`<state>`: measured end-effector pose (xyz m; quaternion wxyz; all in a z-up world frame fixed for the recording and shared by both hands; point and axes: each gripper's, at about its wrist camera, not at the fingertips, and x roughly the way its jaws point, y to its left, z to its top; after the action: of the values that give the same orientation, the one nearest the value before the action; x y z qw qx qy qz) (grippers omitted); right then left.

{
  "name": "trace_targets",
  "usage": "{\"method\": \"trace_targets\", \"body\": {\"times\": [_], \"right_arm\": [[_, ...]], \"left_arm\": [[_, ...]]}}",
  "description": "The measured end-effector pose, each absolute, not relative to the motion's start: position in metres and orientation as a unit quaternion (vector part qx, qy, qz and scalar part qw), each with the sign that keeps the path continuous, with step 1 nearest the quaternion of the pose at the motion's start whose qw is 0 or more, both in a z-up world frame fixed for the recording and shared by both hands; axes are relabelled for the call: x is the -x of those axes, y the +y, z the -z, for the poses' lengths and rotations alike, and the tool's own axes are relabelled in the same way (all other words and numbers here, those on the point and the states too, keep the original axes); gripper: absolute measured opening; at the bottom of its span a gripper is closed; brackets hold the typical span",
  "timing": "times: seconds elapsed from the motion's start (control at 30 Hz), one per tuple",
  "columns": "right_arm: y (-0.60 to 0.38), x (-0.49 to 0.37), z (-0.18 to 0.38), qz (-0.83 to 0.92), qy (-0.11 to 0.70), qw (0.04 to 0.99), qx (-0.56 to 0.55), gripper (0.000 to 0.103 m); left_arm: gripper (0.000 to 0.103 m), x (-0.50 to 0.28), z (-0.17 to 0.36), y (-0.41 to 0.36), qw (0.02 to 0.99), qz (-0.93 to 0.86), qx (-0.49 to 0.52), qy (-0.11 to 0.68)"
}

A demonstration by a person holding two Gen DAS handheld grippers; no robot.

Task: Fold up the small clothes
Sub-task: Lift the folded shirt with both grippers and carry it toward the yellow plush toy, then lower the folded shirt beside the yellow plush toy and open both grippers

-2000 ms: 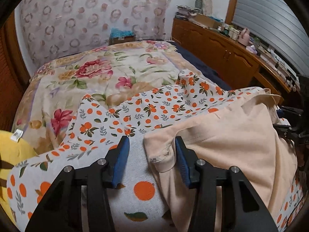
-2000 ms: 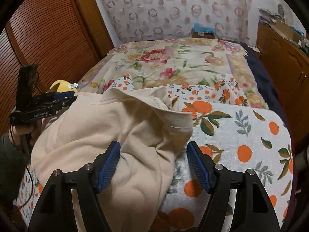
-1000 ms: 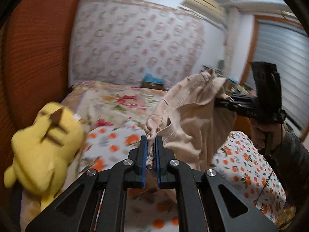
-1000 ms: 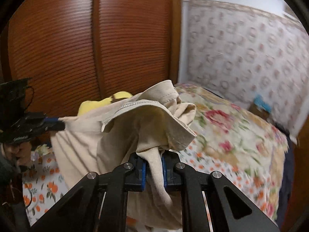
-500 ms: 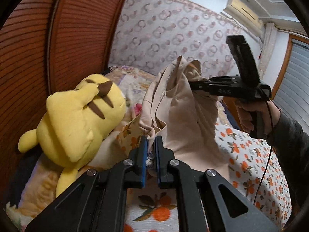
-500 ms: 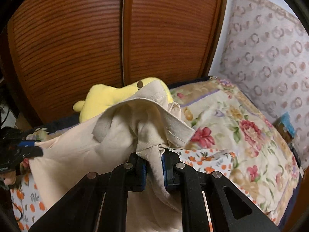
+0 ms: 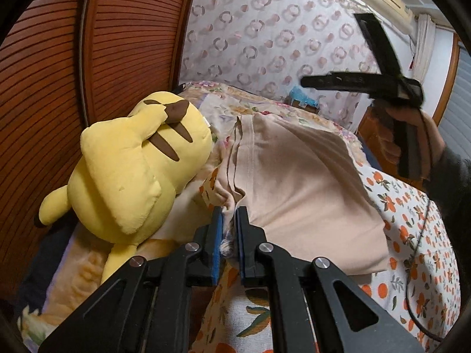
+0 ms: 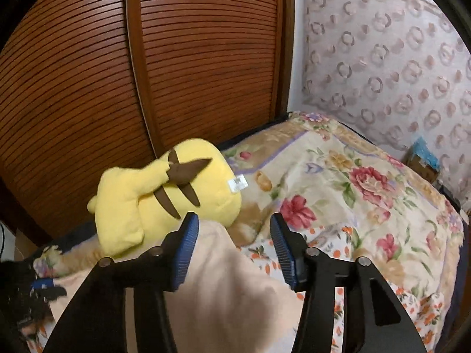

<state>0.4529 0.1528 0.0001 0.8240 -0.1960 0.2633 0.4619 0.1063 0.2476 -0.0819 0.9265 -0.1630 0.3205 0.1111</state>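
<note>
**— What's the worry from here?**

**—** Largest first: the bed with its flowered quilt (image 8: pixel 347 176) and the orange-print cotton sheet (image 7: pixel 412 220) under my work. That sheet is soft and rumpled, so I judge anything laid on it can drag or bunch if I pull sideways. Next, the pale peach cotton garment (image 7: pixel 294 182). It lies spread on the orange-print sheet, near the bed's left side, its far edge just beside the yellow plush toy with brown stripes (image 7: pixel 132 170). If I tug, that edge could catch on the toy or ride up over it.

**— And your claws?**

**—** My left gripper (image 7: pixel 228 220) is clenched on a bunched corner of the garment at its near edge. My right gripper (image 8: pixel 234 235) is opening; in its own view the blue pads stand apart with nothing pressed between them, and the cloth lies below them. Seen from the left, it hangs in the air above the garment's far side, held by my right hand (image 7: pixel 412 141). The risk: with one corner let go and the other pinched, the cloth may settle skewed or creased, and a fold made on it would come out crooked.

**— Which way does it lie?**

**—** Its long axis seems to run from my left gripper away toward the headboard wall, with a stitched hem (image 7: pixel 238 147) along the toy side. Which end is the neck, I cannot tell.
</note>
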Motion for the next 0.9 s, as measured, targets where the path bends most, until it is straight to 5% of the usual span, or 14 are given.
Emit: {"method": "trace_targets", "body": {"times": [0.1, 0.23, 0.4, 0.53, 0.67, 0.73, 0.9], "right_arm": [[0.135, -0.433, 0.006, -0.455, 0.274, 0.825, 0.194, 0.053], [0.123, -0.417, 0.0, -0.445, 0.274, 0.833, 0.18, 0.053], [0.081, -0.373, -0.01, -0.438, 0.261, 0.846, 0.156, 0.053], [0.052, -0.336, -0.015, -0.433, 0.246, 0.854, 0.146, 0.053], [0.018, -0.299, -0.016, -0.424, 0.234, 0.865, 0.134, 0.056], [0.002, -0.281, -0.016, -0.416, 0.23, 0.87, 0.128, 0.062], [-0.042, -0.234, -0.016, -0.408, 0.221, 0.88, 0.106, 0.075]], "left_arm": [[0.014, -0.104, 0.08, 0.247, 0.928, -0.107, 0.165, 0.317], [0.037, -0.096, 0.07, 0.241, 0.936, -0.107, 0.148, 0.301], [0.05, -0.086, 0.051, 0.225, 0.947, -0.1, 0.119, 0.281], [0.086, -0.077, 0.034, 0.207, 0.958, -0.083, 0.11, 0.253], [0.091, -0.074, 0.021, 0.184, 0.962, -0.06, 0.093, 0.25], [0.103, -0.074, 0.017, 0.171, 0.963, -0.051, 0.08, 0.254], [0.103, -0.07, 0.007, 0.138, 0.966, -0.017, 0.071, 0.247]]}}
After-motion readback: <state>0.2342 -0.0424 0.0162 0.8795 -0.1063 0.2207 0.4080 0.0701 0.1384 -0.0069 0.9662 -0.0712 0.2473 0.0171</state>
